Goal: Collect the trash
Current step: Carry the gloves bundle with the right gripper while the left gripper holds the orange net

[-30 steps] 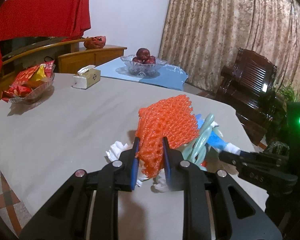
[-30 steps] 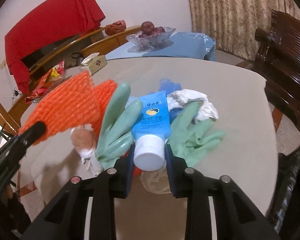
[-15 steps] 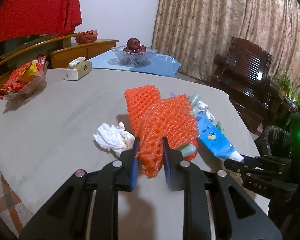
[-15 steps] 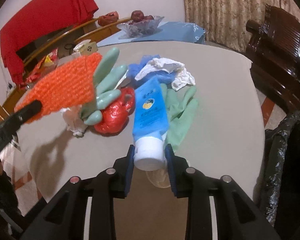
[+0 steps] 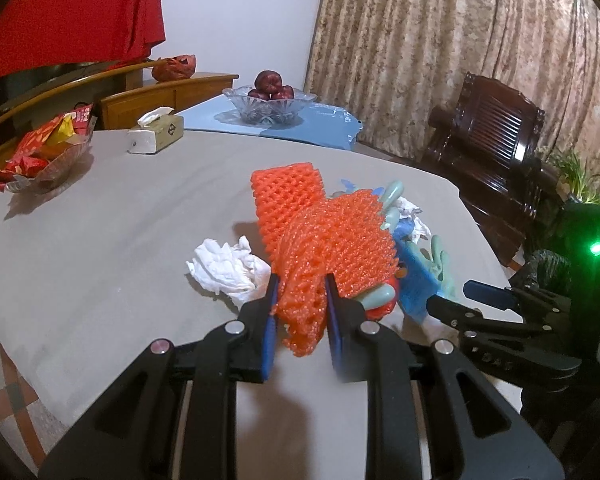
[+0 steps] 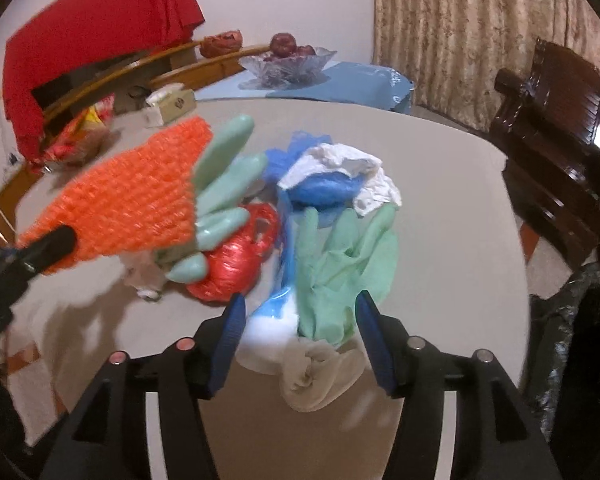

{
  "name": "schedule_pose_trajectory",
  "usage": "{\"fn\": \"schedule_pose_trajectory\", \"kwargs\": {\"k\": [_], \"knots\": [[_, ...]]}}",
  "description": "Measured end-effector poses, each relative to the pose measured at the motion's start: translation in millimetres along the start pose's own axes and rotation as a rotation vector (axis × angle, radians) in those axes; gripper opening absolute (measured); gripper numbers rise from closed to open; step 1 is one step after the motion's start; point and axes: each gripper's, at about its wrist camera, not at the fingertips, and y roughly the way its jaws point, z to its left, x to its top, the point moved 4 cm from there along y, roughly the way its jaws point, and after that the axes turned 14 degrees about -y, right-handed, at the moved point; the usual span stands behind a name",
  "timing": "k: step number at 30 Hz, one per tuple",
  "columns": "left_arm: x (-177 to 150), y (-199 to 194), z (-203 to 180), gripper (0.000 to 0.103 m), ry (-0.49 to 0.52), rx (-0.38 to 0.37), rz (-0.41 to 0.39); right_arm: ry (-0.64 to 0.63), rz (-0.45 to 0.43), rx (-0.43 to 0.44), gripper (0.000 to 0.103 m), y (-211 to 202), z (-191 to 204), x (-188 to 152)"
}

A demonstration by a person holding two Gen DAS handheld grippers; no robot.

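My left gripper (image 5: pixel 300 300) is shut on an orange foam net (image 5: pixel 332 248) and holds it up over a trash pile on the grey table (image 5: pixel 120 220). A second orange net (image 5: pixel 286 188) lies behind it. In the right wrist view my right gripper (image 6: pixel 300 312) is opening its jaws. A blue tube with a white cap (image 6: pixel 272 320), blurred, lies loose between them, and neither pad presses on it. Green gloves (image 6: pixel 340 264), a red plastic bag (image 6: pixel 232 264), blue wrap and white tissue (image 6: pixel 340 168) make up the pile. The left gripper (image 6: pixel 56 240) shows at the left with the net (image 6: pixel 140 200).
A crumpled white tissue (image 5: pixel 228 268) lies left of the pile. A beige rag (image 6: pixel 316 376) sits under the right jaws. A black bin bag (image 6: pixel 572 320) hangs beyond the table's right edge. A tissue box (image 5: pixel 156 136), a snack bowl (image 5: pixel 44 156) and a fruit bowl (image 5: pixel 268 100) stand at the back.
The right jaws have spread apart and let go of the tube's cap, and the tube has slumped sideways between them. The left gripper still holds the orange net.
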Motion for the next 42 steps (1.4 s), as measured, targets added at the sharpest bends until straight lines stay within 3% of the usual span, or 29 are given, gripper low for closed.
{"fn": "schedule_pose_trajectory", "kwargs": {"k": [9, 17, 31, 34, 42], "knots": [[-0.1, 0.1, 3.3, 0.021, -0.006, 0.003, 0.004, 0.017, -0.013, 0.037, 0.055, -12.5, 4.4, 1.2], [3.5, -2.5, 10.4, 0.021, -0.013, 0.021, -0.012, 0.013, -0.004, 0.122, 0.044, -4.3, 28.1, 5.9], [2.6, -2.6, 13.7, 0.021, -0.021, 0.021, -0.005, 0.011, 0.101, 0.106, 0.042, 29.2, 38.1, -2.3], [2.6, -1.0, 13.9, 0.021, -0.024, 0.020, -0.005, -0.012, 0.128, 0.066, 0.041, 34.6, 40.1, -4.5], [2.8, -0.1, 13.7, 0.021, -0.023, 0.019, -0.005, -0.050, 0.133, 0.034, 0.036, 43.9, 42.6, -3.0]]}}
